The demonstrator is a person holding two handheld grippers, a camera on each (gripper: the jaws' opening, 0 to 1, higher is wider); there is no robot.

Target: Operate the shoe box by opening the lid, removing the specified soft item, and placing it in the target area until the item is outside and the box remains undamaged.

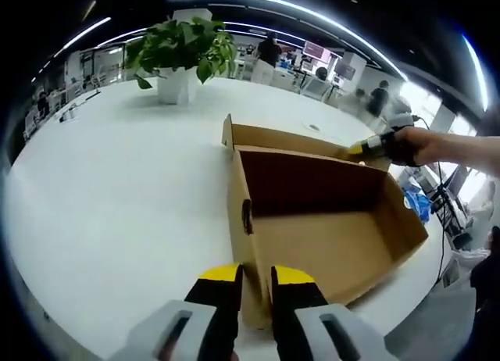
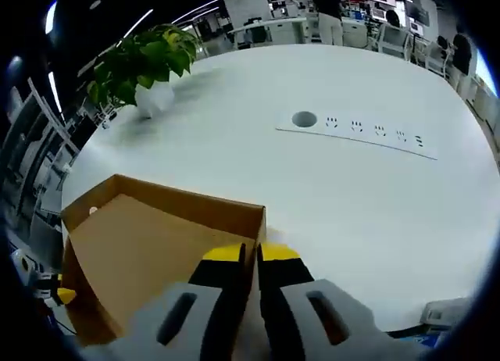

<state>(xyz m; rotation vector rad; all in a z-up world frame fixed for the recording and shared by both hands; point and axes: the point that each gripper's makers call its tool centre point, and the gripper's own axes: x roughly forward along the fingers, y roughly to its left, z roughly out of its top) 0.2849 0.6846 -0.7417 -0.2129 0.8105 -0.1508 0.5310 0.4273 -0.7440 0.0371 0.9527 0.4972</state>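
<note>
The cardboard shoe box [image 1: 312,228] lies open on the white table [image 1: 117,189], no soft item visible inside. Your left gripper [image 1: 256,277] and right gripper [image 2: 250,254] each pinch a box wall. Lift evenly to avoid tearing.

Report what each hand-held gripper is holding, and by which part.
Both hold the open brown cardboard shoe box. The left hand-held gripper pinches the near end wall's top edge; the right hand-held gripper pinches the rim at a far corner.
</note>
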